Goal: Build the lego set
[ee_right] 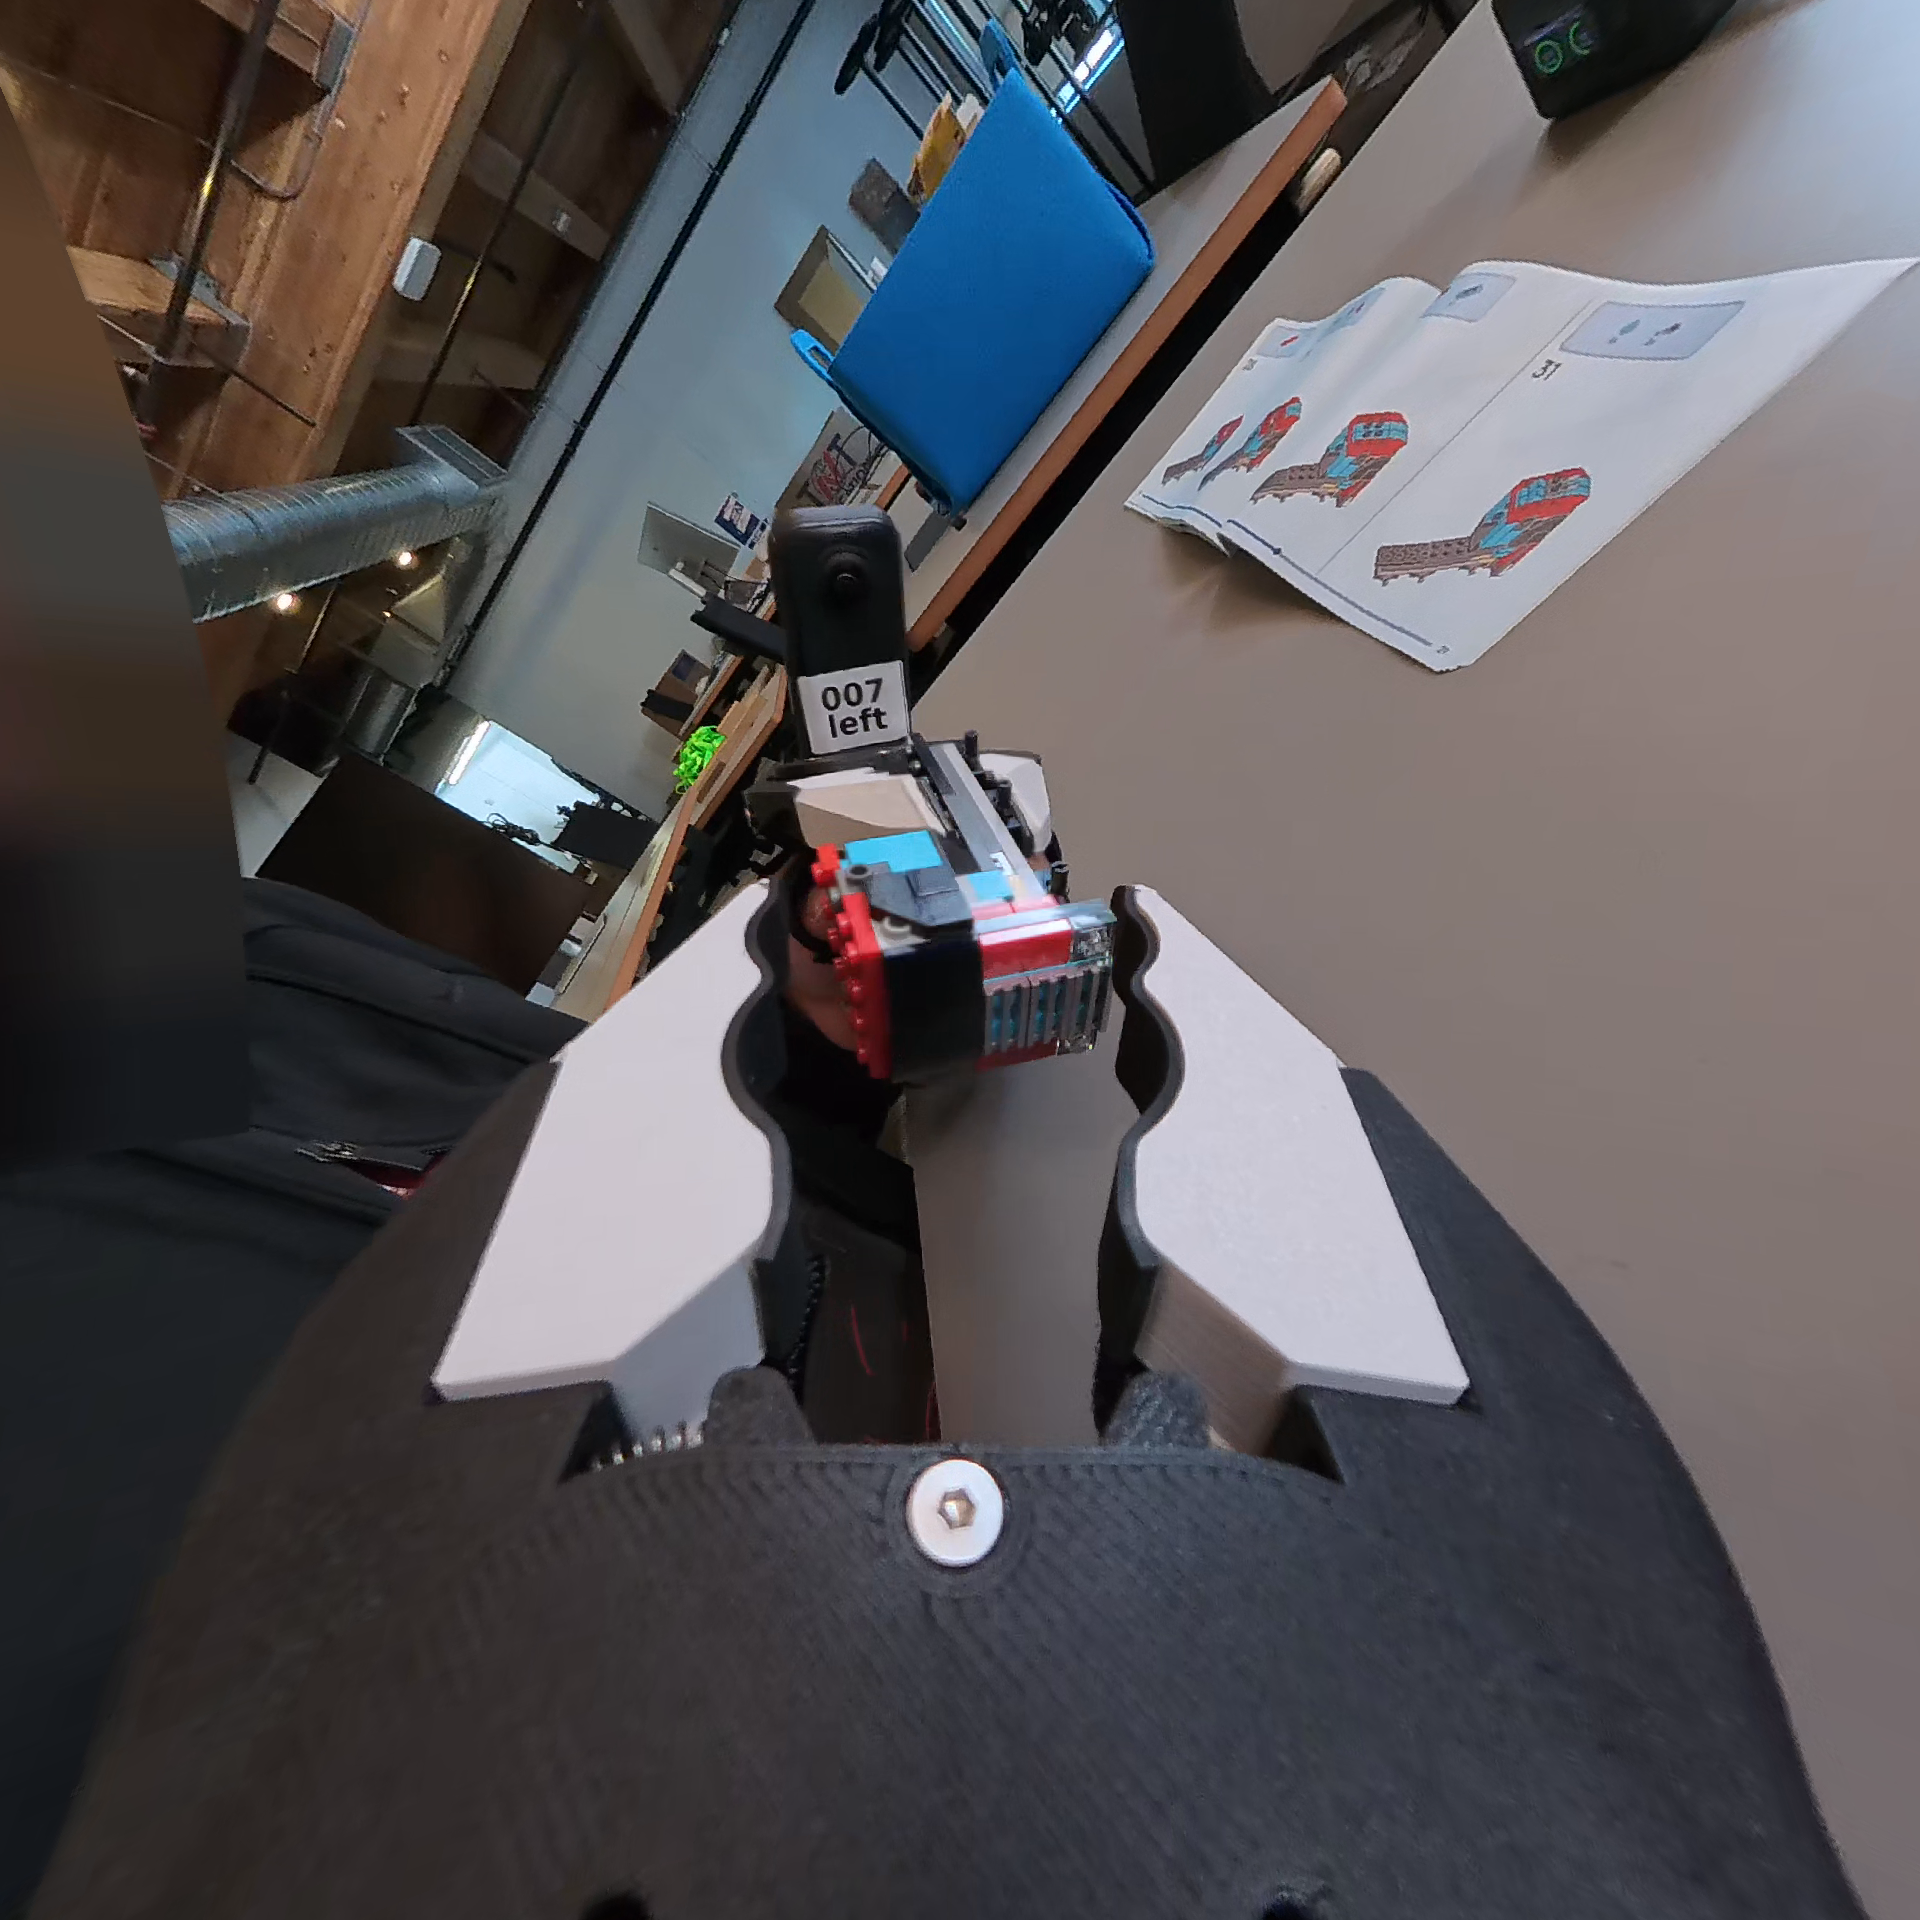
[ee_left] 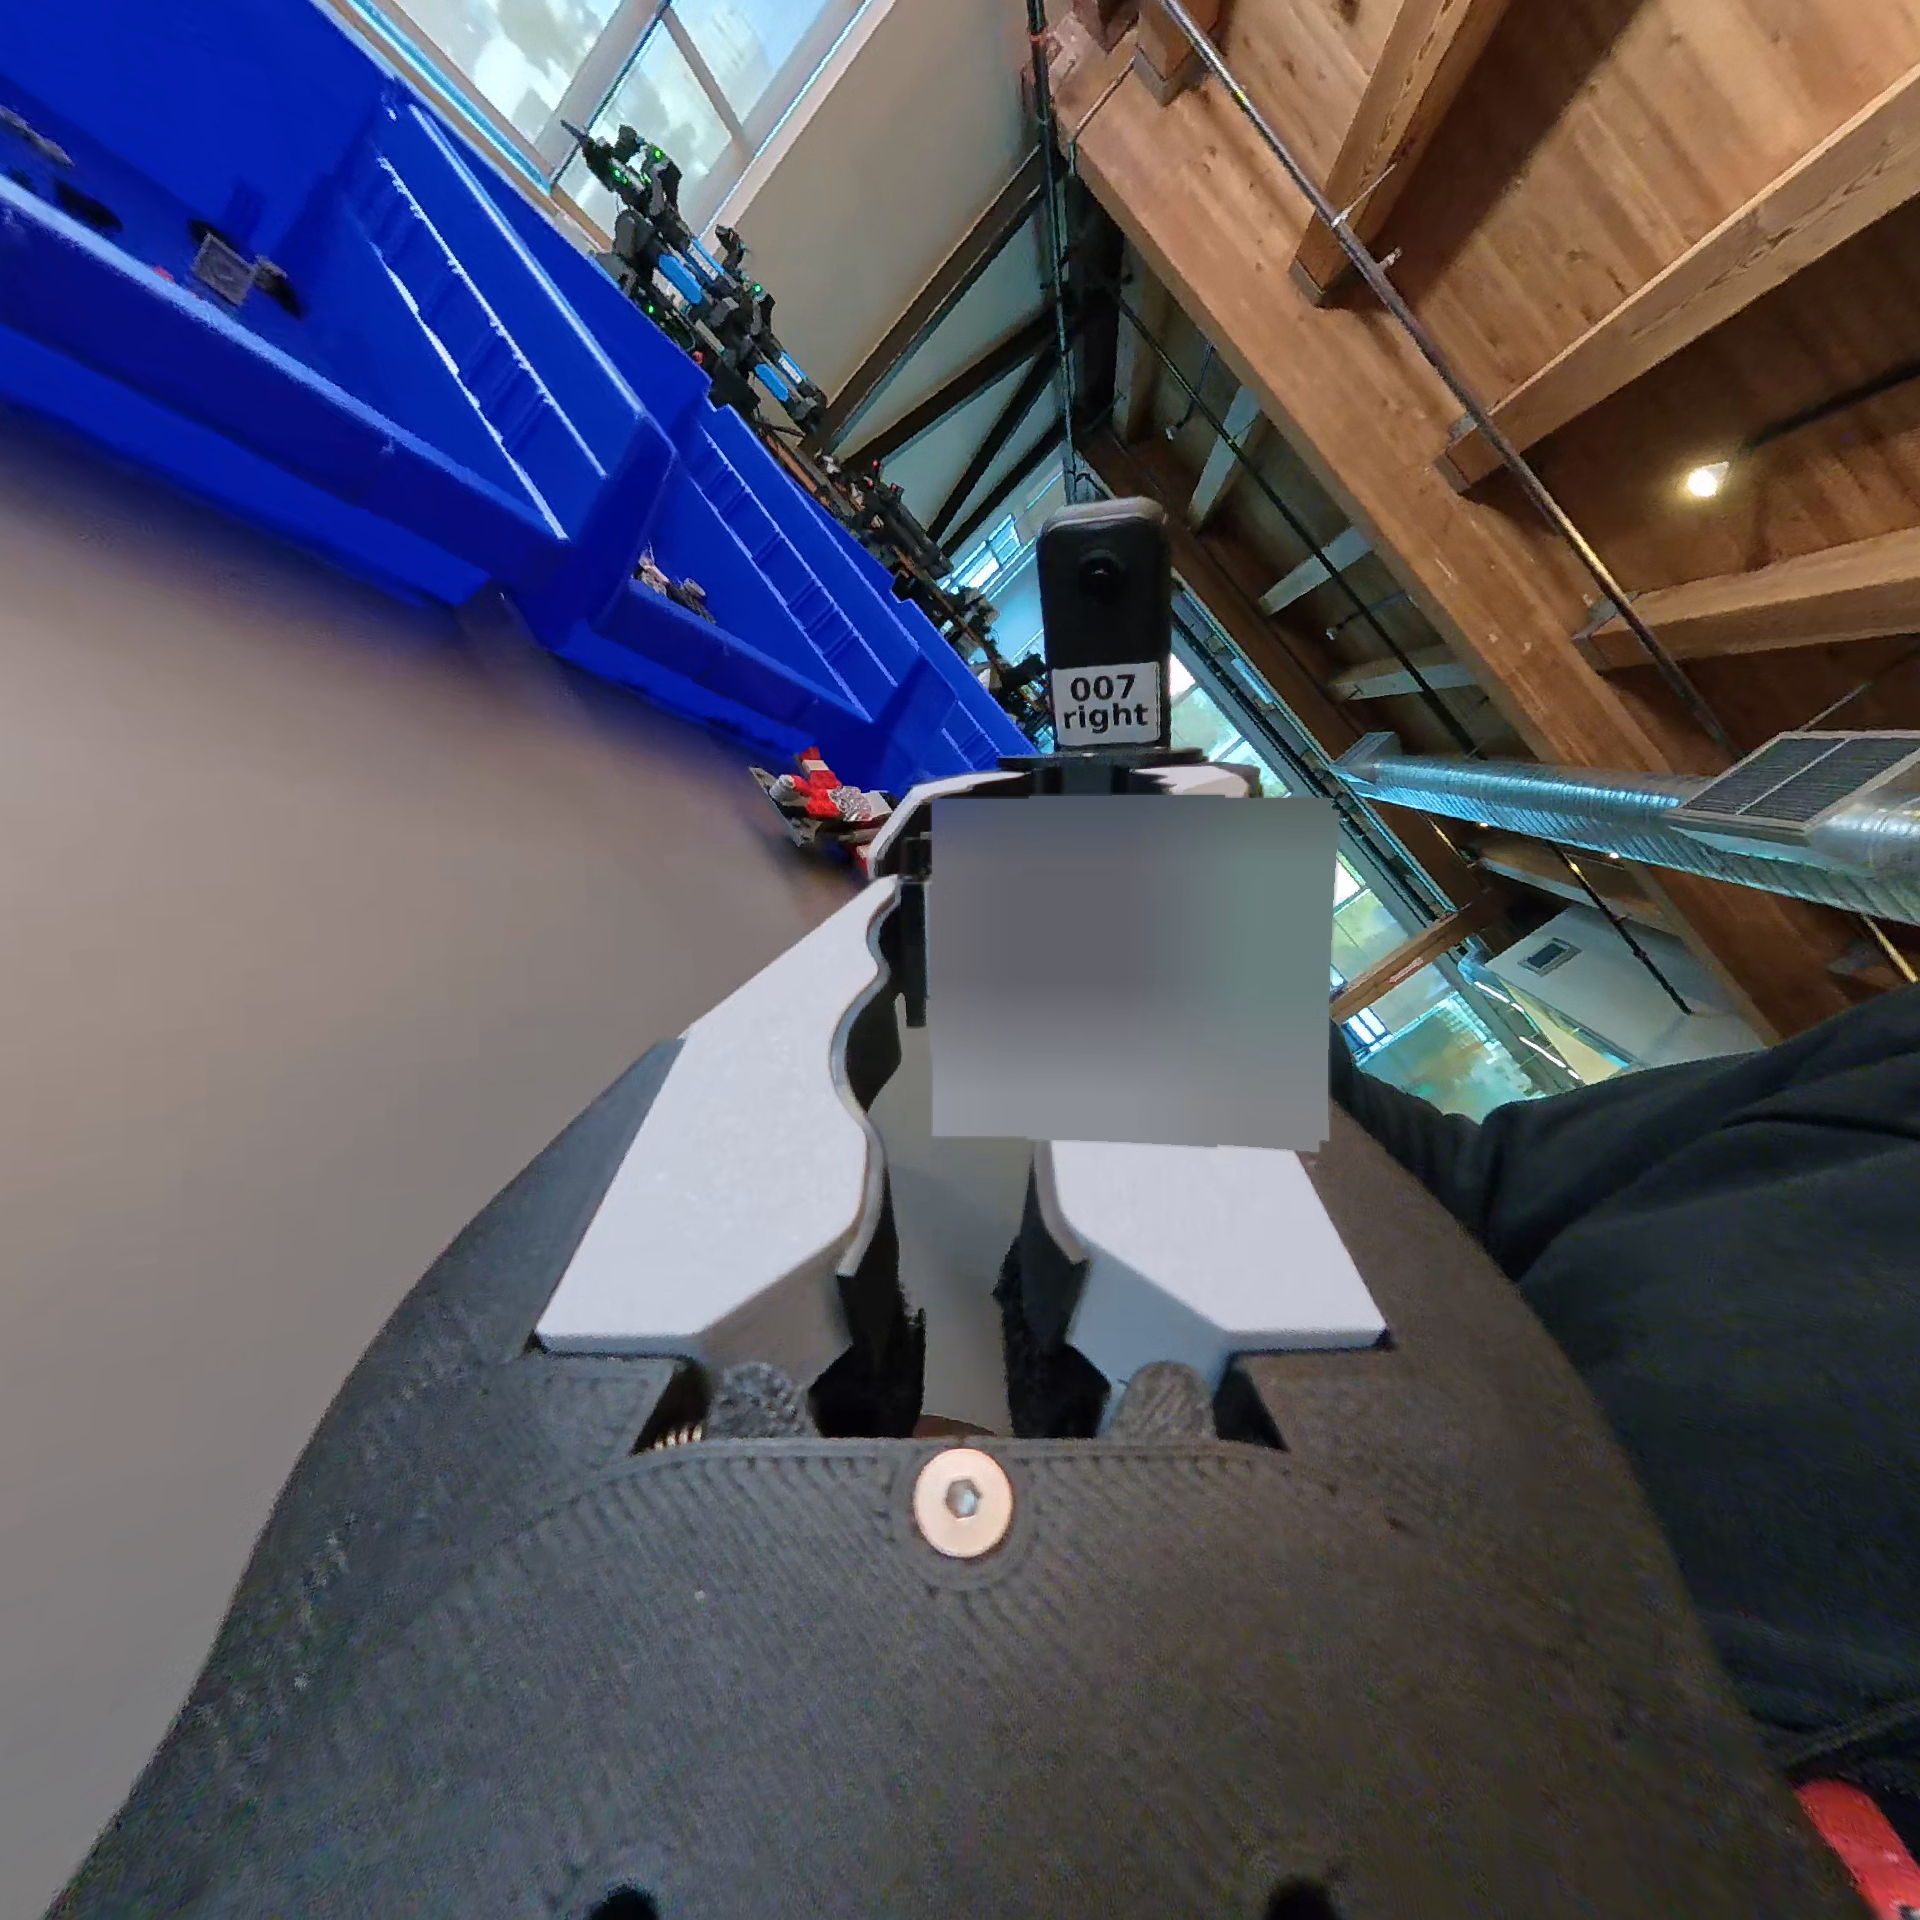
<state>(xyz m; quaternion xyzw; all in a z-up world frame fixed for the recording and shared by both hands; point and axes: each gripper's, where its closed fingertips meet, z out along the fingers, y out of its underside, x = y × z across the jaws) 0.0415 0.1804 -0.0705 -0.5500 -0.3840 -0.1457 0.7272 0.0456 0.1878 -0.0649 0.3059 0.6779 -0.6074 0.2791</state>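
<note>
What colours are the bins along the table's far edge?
Blue: the bins are all bright blue, clearest in the left wrist view.

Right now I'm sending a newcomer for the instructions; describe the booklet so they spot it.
Start at the beige table. An open booklet lies flat on it, beyond the right gripper. Its white pages with red-and-blue drawings set it apart from the lego model in the left gripper.

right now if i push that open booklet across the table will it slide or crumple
The booklet is thin paper lying open with its pages lifting slightly at the fold, so it is probably light and floppy. On the smooth table it would likely slide, though an edge push may buckle a page.
</note>
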